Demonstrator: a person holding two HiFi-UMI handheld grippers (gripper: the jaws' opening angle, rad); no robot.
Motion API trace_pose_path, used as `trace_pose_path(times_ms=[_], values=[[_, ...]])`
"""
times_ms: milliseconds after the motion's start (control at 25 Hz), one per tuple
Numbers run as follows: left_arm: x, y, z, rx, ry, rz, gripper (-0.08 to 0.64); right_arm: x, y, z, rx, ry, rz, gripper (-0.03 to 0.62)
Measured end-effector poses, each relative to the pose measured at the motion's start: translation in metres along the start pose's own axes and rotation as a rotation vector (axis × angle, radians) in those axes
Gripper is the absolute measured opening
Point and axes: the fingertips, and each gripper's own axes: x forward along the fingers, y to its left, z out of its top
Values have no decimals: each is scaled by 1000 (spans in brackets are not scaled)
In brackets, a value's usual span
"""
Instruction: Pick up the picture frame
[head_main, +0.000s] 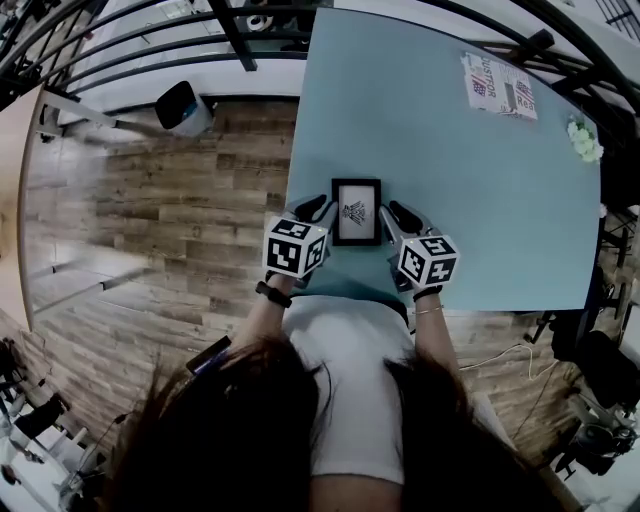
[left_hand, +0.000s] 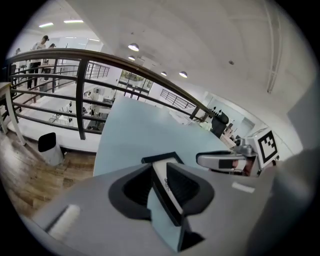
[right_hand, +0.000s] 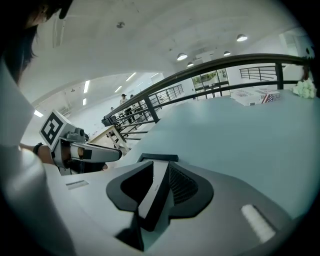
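A small black picture frame (head_main: 356, 211) with a white mat and a dark drawing lies face up over the near part of the pale blue table (head_main: 450, 180). My left gripper (head_main: 318, 208) clamps its left edge and my right gripper (head_main: 398, 215) clamps its right edge. In the left gripper view the frame's edge (left_hand: 162, 172) runs straight between the dark pads, which press on it, and the right gripper (left_hand: 220, 161) shows across. The right gripper view has the frame (right_hand: 159, 175) wedged between its pads, with the left gripper (right_hand: 95, 154) opposite.
A printed box (head_main: 498, 85) and a small bunch of white flowers (head_main: 584, 140) sit at the table's far right. A white bin (head_main: 183, 108) stands on the wooden floor to the left. Black railing (head_main: 200, 50) runs behind the table.
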Motion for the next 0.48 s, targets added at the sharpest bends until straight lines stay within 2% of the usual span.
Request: trace_pose_path(times_ms=[200,480], values=[[12,1,-17,-24,47,-1,86,8,-8,-18,41,54,2,71],[22,5,-28,-70,63,7,108,17,-14,-33,99,100,10,71]])
